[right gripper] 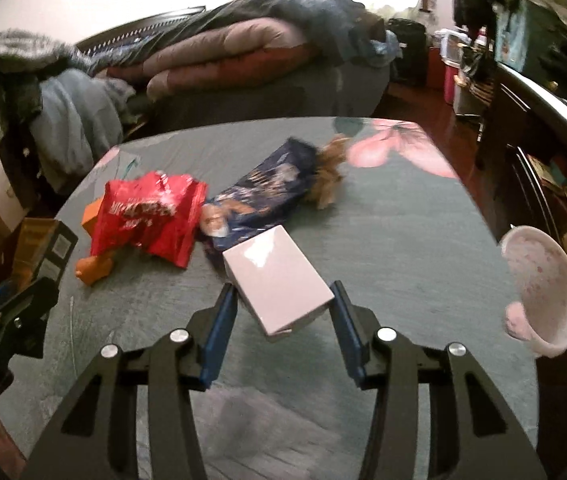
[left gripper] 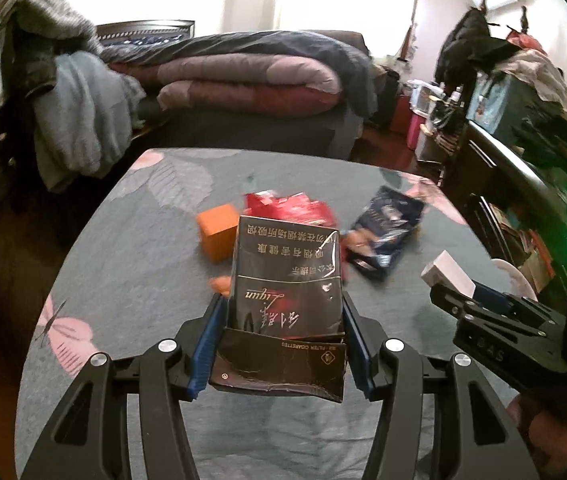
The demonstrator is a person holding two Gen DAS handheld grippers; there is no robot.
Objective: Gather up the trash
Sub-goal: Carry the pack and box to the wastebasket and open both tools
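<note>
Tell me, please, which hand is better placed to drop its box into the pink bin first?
Probably the right: its gripper holds the white box close beside the pink bin; the left gripper, gripping the black cigarette pack, sits farther away.

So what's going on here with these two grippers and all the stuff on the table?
A person is clearing trash off a cloth-covered table with a handheld gripper in each hand. The left gripper is clamped on a dark cigarette pack; the right gripper grips a small white box. Both are lifted. A red wrapper, a dark blue snack bag and an orange box remain on the table, with a pink bowl at the edge.
</note>
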